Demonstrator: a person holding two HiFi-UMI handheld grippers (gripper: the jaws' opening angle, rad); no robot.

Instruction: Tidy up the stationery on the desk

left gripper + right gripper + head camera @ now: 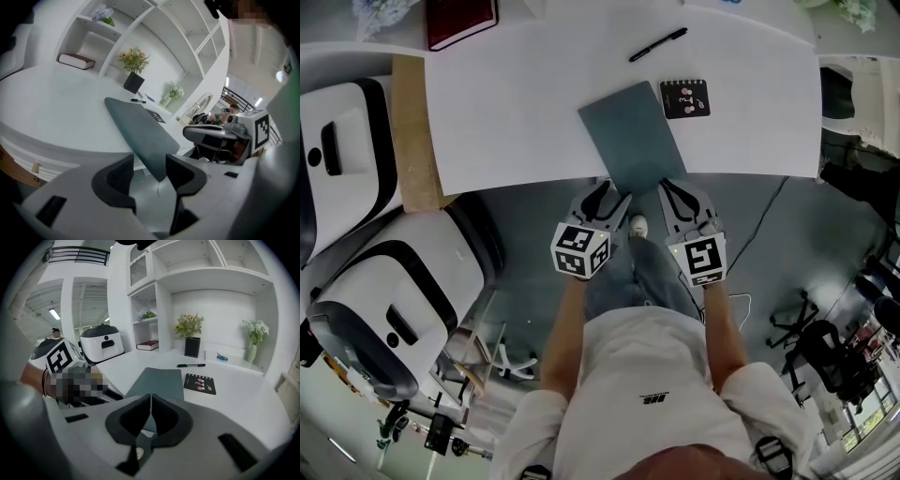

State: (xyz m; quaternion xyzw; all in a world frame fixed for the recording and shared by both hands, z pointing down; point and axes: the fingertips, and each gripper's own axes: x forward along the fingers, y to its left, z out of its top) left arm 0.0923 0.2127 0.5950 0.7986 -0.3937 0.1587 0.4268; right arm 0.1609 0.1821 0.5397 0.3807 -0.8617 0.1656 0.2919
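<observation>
A grey-green folder [633,136] lies on the white desk [506,112], its near edge sticking out over the desk's front edge. Beyond it are a small black spiral notepad [684,97] and a black pen [657,44]. My left gripper [612,194] is open at the folder's near left corner; in the left gripper view that corner of the folder [140,136] reaches down between the jaws of my left gripper [149,164]. My right gripper [668,187] is at the near right corner. In the right gripper view my right gripper [150,397] is shut, with the folder [157,383] just beyond the tips.
A dark red book [461,21] lies at the desk's far left. A black vase of flowers [191,347] and a blue item [221,357] stand at the back. White and black machines [384,300] sit left of the person. A cardboard strip [412,131] edges the desk.
</observation>
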